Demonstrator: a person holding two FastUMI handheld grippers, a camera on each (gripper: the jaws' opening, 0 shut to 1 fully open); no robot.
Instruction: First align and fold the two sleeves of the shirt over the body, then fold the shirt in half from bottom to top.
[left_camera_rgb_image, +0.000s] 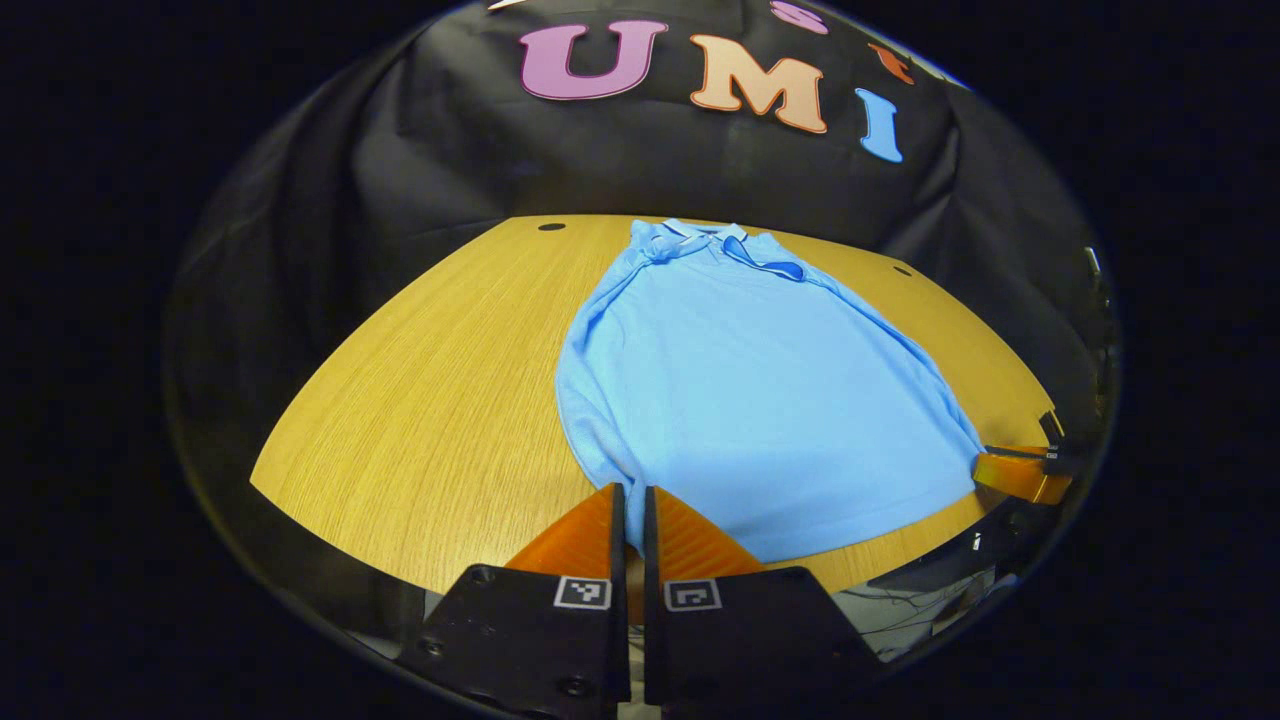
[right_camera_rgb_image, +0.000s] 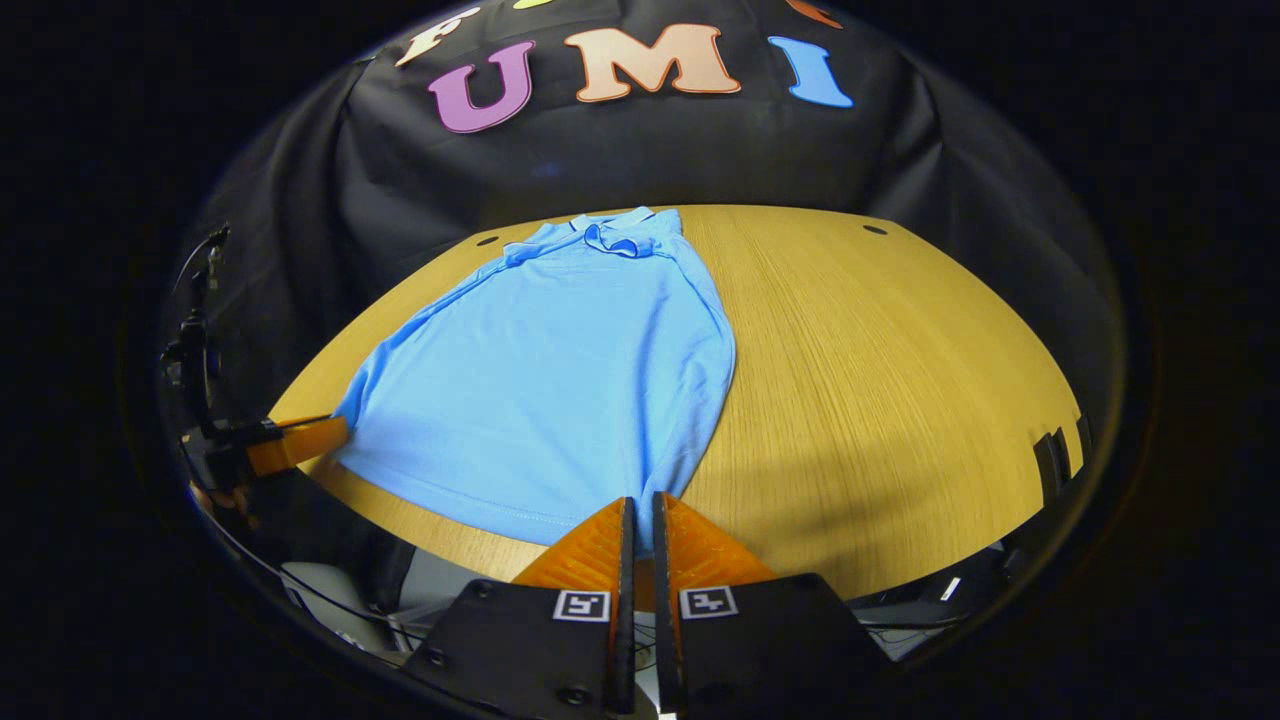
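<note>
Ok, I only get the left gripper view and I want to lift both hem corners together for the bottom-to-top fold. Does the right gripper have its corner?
Observer: Yes. In the right gripper view the right gripper has its fingers drawn together, with the near hem corner of the shirt running in between them.
Operator: How does my left gripper look from that side?
Observer: The left gripper lies low at the table's near edge, its tip right at the shirt's other hem corner.
Operator: Any sleeve sticking out on the right side?
Observer: No. That side edge runs as one smooth rounded fold from the collar down to the hem.
</note>
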